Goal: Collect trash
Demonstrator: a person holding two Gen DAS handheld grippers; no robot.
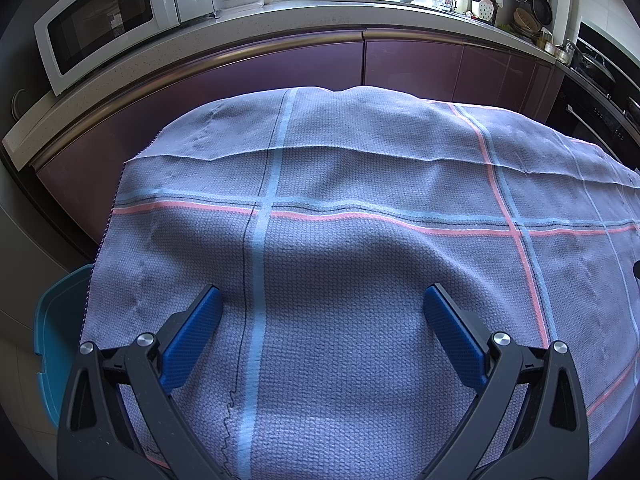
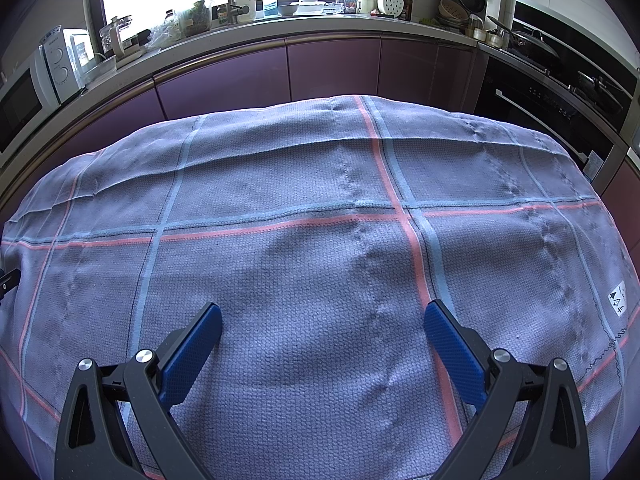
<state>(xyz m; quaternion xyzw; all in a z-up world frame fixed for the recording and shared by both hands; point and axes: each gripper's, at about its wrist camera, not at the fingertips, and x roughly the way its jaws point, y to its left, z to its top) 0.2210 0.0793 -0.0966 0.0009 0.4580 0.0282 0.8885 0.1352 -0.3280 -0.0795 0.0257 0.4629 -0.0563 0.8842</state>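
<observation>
A grey-blue checked cloth (image 1: 360, 184) with pink and light-blue stripes covers the table and fills both views (image 2: 280, 184). No piece of trash shows on it in either view. My left gripper (image 1: 323, 294) hangs open over the cloth's near part, blue pads wide apart, nothing between them. My right gripper (image 2: 323, 312) is open too, above the cloth near the pink stripe crossing, and holds nothing. A teal bin (image 1: 60, 344) sits low at the table's left edge, mostly hidden by the cloth and the left gripper.
Purple cabinet fronts (image 1: 412, 68) run behind the table under a cluttered counter (image 2: 320, 20). A white microwave (image 1: 104, 20) stands at the left of the counter. A black oven and hob (image 2: 560, 92) are at the right. A white label (image 2: 618, 298) lies near the cloth's right edge.
</observation>
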